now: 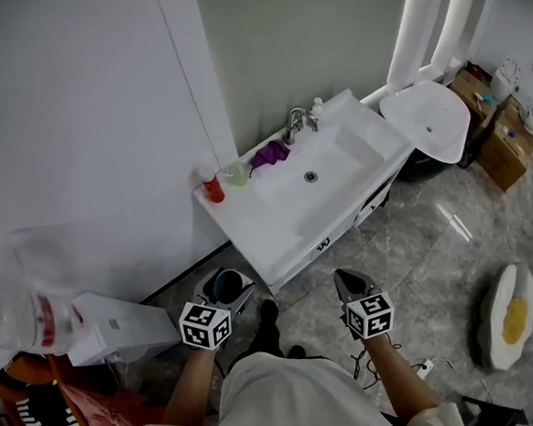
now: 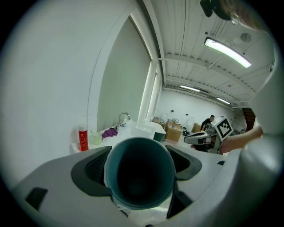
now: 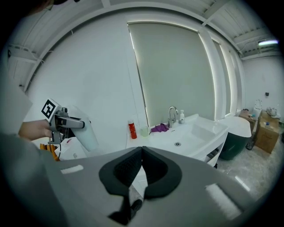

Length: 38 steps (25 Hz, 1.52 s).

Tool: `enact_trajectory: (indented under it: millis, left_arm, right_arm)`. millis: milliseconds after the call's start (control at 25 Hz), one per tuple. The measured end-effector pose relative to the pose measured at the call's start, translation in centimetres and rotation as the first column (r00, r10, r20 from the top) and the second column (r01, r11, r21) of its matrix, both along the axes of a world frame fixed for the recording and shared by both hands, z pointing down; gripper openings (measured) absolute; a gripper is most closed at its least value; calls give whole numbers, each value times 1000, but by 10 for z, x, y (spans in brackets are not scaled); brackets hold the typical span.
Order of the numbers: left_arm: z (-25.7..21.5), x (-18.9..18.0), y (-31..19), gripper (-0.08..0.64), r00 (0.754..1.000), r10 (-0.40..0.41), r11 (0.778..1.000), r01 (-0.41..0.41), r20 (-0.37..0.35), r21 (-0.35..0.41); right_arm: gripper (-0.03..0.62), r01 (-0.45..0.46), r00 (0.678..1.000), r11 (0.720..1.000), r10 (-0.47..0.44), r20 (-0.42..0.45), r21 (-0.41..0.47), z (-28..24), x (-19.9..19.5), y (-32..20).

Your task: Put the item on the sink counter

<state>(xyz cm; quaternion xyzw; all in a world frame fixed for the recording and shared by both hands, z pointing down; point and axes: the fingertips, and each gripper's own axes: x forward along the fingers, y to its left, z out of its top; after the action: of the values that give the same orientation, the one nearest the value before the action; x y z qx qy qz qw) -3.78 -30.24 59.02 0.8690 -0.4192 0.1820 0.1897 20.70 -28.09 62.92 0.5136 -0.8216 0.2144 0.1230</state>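
Observation:
A teal cup [image 2: 140, 177] sits between the jaws of my left gripper [image 2: 141, 170], which is shut on it, its mouth towards the camera. In the head view that cup [image 1: 227, 284] and left gripper [image 1: 225, 293] hang over the floor just in front of the white sink counter [image 1: 249, 227]. From the right gripper view the cup [image 3: 87, 133] looks pale, held at the left. My right gripper [image 1: 345, 282] is shut and holds nothing, its pads meeting [image 3: 142, 150]. On the counter stand a red bottle [image 1: 212, 186], a green cup [image 1: 236, 174] and a purple cloth [image 1: 269, 153].
A faucet [image 1: 294, 123] and a small soap bottle [image 1: 317, 110] stand behind the basin [image 1: 311, 172]. A white box [image 1: 119, 325] lies at the left, with a clear jar [image 1: 26, 314] beside it. A round white top [image 1: 429, 121], cardboard boxes [image 1: 495, 134] and an egg-shaped cushion [image 1: 509, 317] are at the right.

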Motion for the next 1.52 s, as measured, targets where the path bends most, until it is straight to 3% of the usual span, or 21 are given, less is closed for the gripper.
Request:
enact_trajectory:
  millis: [320, 600, 880, 1160, 1360, 1520]
  left_arm:
    - [22, 8, -73, 379, 995, 96, 995, -95, 40, -22]
    - [57, 33, -126, 380, 971, 221, 975, -219, 93, -33]
    - [107, 71, -162, 380, 919, 378, 926, -373, 112, -65]
    - [154, 102, -183, 383, 847, 508, 861, -503, 155, -78]
    - [181, 114, -189, 384, 809, 563, 826, -554, 169, -104]
    - [200, 120, -195, 383, 796, 582, 813, -570, 165, -119]
  right_arm:
    - [11, -32, 999, 999, 31, -28, -33, 9, -9, -56]
    - [11, -90, 995, 994, 86, -60, -66, 25, -7, -89]
    - [11, -185, 981, 976, 177, -82, -115, 49, 1, -108]
    - [11, -251, 966, 952, 236, -105, -173, 72, -4, -119]
    - [11, -284, 958, 937, 265, -112, -206, 80, -7, -122]
    - [11, -302, 953, 925, 285, -107, -230, 86, -8, -124]
